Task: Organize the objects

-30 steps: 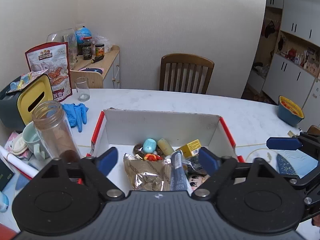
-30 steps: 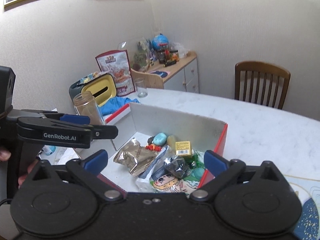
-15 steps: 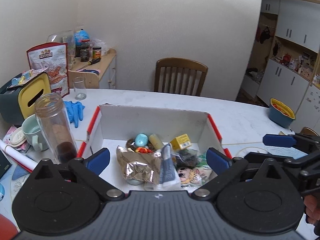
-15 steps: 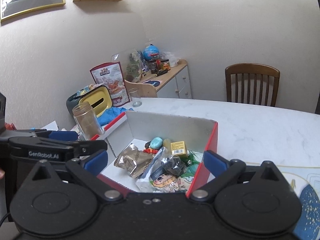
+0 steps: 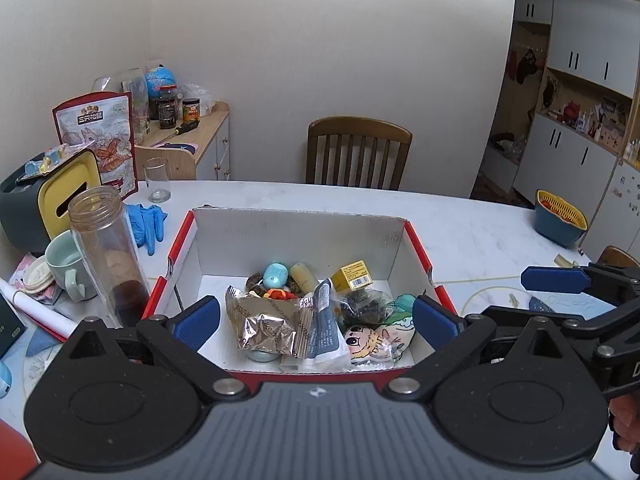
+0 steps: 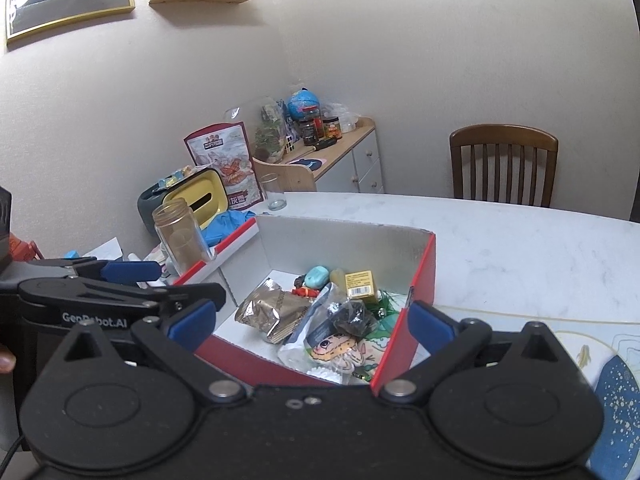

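Red-and-white box ahead of both spread tongs

The box (image 5: 298, 236) sits on the white surface (image 5: 472, 232), just beyond the left tongs (image 5: 316, 318) and right tongs (image 6: 310, 322), both gaping wide and empty; inside lie one foil packet (image 5: 266, 322), one yellow carton (image 5: 354, 276) and one blue pebble-shaped piece (image 5: 275, 275).

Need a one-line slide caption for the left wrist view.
Open left gripper poised over red-edged box of snack packets.
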Motion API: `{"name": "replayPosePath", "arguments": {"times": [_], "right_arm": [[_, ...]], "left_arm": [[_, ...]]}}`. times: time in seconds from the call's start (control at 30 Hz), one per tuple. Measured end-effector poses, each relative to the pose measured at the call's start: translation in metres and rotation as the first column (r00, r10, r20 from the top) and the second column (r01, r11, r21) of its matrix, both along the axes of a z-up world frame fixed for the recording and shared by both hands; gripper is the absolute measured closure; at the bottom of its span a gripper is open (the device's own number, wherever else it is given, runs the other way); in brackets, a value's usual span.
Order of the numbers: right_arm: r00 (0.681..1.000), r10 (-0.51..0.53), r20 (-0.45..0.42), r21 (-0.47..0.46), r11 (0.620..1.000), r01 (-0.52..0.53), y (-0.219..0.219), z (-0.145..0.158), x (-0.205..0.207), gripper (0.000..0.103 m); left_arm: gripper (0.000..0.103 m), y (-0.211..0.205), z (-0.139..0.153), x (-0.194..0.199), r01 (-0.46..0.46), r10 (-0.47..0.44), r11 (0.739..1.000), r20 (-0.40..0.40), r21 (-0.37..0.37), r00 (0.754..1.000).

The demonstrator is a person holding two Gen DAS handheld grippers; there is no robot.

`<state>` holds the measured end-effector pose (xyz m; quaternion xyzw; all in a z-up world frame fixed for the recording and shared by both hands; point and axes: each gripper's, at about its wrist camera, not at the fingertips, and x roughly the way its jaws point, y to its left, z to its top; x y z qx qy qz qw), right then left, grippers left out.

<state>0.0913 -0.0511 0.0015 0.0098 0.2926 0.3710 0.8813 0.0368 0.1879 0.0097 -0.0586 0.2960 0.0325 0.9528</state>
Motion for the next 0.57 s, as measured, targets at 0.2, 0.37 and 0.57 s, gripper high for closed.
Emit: {"name": "replayPosePath", "arguments": {"times": [0.2, 0.37, 0.57], "right_arm": [[1.000, -0.009, -0.005, 0.006, 1.000, 0.009, -0.005, 0.002, 0.000, 0.001], [1.000, -0.019, -0.005, -0.002, 1.000, 0.019, -0.010, 0.002, 0.001, 0.001], [0.998, -0.054, -0.009, -0.022, 0.998, 0.054, -0.029, -0.004, 0.008, 0.001]], "left_arm": [[0.000, 0.000, 0.000, 0.001, -0.012, 0.012, 1.000, 0.000, -0.004, 1.000], [0.000, -0.004, -0.001, 0.004, -0.018, 0.018, 1.000, 0.001, 0.009, 1.000], [0.000, -0.011, 0.000, 0.009, -0.032, 0.032, 0.999, -0.003, 0.017, 0.999]]}}
